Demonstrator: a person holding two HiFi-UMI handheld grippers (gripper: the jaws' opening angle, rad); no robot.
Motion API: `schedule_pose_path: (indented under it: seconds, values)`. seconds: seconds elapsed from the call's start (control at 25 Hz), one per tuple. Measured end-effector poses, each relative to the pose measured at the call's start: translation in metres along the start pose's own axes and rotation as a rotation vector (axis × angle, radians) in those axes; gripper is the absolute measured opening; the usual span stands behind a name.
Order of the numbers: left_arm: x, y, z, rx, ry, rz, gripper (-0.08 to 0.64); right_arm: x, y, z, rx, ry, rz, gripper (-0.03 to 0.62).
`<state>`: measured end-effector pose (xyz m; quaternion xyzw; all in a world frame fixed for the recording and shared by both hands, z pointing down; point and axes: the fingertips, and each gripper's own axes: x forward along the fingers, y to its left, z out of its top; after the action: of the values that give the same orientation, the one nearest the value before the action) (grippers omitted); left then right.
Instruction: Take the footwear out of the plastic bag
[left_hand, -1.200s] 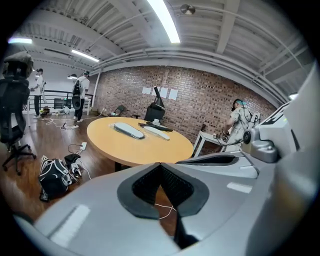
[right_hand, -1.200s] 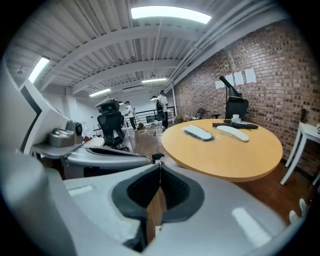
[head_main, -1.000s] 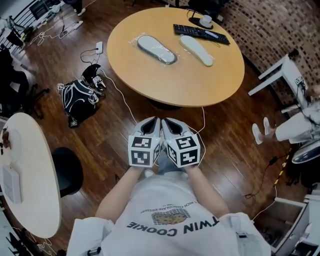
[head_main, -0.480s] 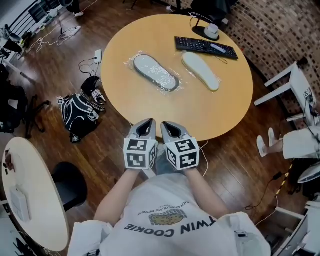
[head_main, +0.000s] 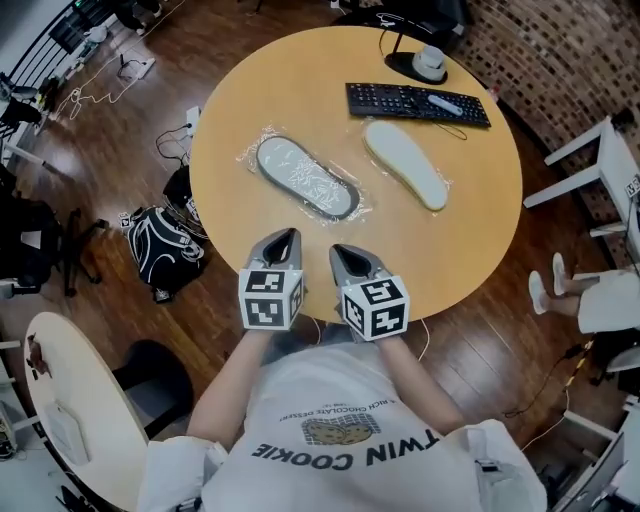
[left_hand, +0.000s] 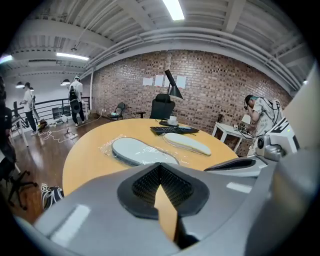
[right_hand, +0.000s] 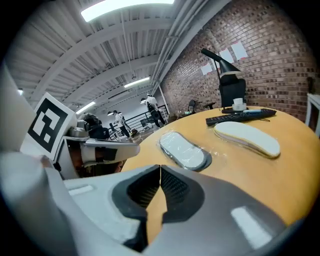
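Note:
A grey flat shoe sealed in a clear plastic bag lies on the left half of the round wooden table. A bare white flat shoe lies to its right. My left gripper and right gripper hover side by side over the table's near edge, short of both shoes. Both are shut with nothing between the jaws. In the left gripper view the bagged shoe lies straight ahead of the shut gripper. The right gripper view shows the bagged shoe ahead of its gripper, with the white shoe to the right.
A black keyboard and a lamp base with a cup sit at the table's far side. On the floor to the left lie a black bag and cables. A second round table and a black stool stand at the lower left.
The person has stepped closer to the table. Both grippers have come forward from over the floor to over the table's near edge and drawn slightly apart. Both stay shut.

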<state>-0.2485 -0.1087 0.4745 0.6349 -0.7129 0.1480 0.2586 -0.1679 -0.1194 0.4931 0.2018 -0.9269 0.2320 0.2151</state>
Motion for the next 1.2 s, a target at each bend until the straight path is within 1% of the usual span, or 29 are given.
schedule_pose_path:
  seconds: [0.16,0.28,0.44,0.56,0.72,0.96,1.2]
  values:
    - [0.021,0.028,0.008,0.004,0.02,0.009,0.002,0.014,-0.017,0.012,0.069,-0.023,-0.012,0.003]
    - [0.039,0.053,0.018,0.027,0.029,0.005,0.002,0.028,-0.03,0.019,0.113,-0.047,-0.052,0.003]
    - [0.064,0.086,0.034,0.07,0.039,-0.028,0.002,0.045,-0.048,0.026,0.187,-0.082,-0.105,0.004]
    - [0.083,0.116,0.043,0.108,0.057,-0.057,0.002,0.059,-0.058,0.031,0.245,-0.105,-0.133,0.018]
    - [0.111,0.149,0.045,0.175,0.107,-0.103,0.002,0.068,-0.064,0.023,0.329,-0.1,-0.202,0.038]
    - [0.166,0.177,0.052,0.302,0.17,-0.136,0.002,0.074,-0.077,0.005,0.403,-0.076,-0.259,0.065]
    - [0.184,0.197,0.055,0.313,0.201,-0.146,0.002,0.063,-0.088,0.001,0.487,-0.113,-0.3,0.083]
